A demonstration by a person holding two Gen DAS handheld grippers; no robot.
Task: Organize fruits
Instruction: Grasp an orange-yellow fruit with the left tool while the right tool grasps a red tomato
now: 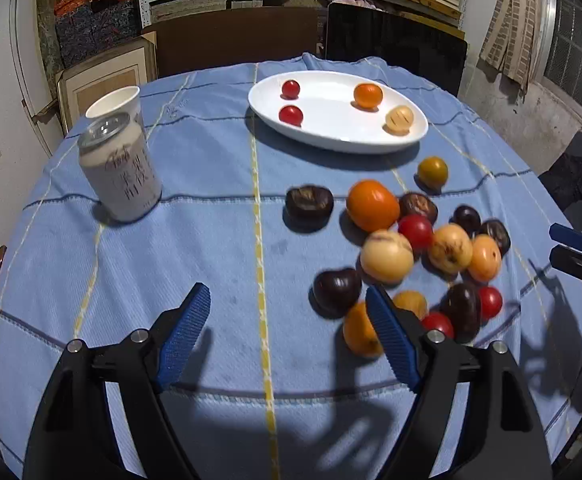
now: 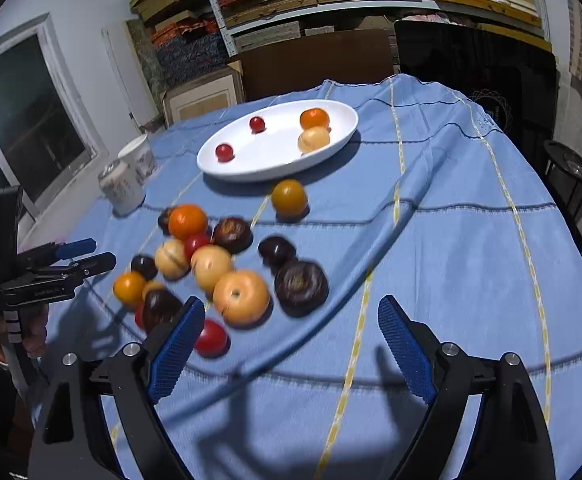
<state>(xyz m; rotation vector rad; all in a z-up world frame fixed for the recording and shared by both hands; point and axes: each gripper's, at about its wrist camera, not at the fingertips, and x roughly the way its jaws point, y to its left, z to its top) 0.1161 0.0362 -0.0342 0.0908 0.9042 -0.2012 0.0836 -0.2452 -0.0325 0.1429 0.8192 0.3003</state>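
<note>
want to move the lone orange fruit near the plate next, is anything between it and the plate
Nothing visible. The lone orange fruit sits apart from the pile, just in front of the plate, with only bare cloth between them. The plate's near side is free; its four fruits lie further back.

one white plate [image 1: 331, 142], four fruits on it, one can [image 1: 121, 168], one cup [image 1: 115, 102]

Left hand-held gripper [image 1: 289, 334] and right hand-held gripper [image 2: 291, 346] apparently gape empty.
</note>
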